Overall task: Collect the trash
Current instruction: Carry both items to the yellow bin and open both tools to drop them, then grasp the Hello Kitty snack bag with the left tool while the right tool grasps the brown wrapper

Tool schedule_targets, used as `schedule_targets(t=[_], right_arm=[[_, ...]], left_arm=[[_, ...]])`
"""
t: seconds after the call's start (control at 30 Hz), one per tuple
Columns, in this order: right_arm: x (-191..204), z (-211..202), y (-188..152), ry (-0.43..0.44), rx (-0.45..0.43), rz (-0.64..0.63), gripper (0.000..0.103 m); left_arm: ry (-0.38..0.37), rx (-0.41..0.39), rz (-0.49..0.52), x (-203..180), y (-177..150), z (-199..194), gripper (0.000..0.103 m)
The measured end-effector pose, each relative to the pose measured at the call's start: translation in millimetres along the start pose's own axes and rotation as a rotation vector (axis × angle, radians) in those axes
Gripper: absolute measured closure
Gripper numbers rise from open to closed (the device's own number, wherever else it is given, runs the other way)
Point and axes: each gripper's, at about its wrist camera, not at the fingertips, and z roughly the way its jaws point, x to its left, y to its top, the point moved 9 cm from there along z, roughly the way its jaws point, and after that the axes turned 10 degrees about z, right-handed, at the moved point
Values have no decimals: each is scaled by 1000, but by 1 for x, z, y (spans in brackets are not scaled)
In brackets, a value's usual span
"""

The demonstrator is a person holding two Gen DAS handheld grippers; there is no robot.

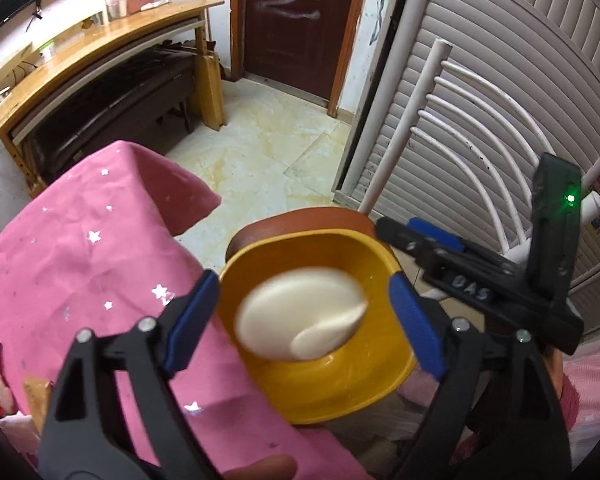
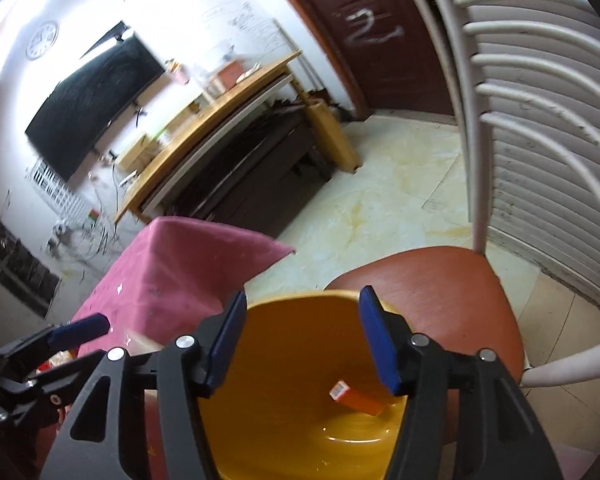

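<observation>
Both open grippers (image 1: 304, 316) (image 2: 302, 340) hover over yellow bin (image 1: 340, 376)

The pale cream oval object (image 1: 300, 314) between my left gripper's blue pads (image 1: 414, 322) is motion-blurred; I cannot tell what it is. It hides much of the yellow plastic bin's (image 1: 340, 384) floor. In my right view, the small orange box (image 2: 358, 398) lies partly behind a pad. Items at the pink tablecloth's (image 1: 80, 264) lower left are cut off.
</observation>
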Motion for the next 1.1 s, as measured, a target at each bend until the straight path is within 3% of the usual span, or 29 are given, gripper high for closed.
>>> schedule_targets(t=[0.23, 0.47, 0.8, 1.1], right_arm=[[2, -11, 5, 11, -38, 5, 43], [59, -12, -15, 62, -24, -110, 34], [166, -4, -69, 140, 30, -316, 26], [226, 10, -113, 180, 95, -404, 23]], left_arm=[[-5, -4, -20, 2, -2, -8, 20], [-1, -87, -75, 28, -19, -58, 15], [105, -209, -180, 105, -59, -142, 15], [228, -233, -265, 182, -115, -191, 12]])
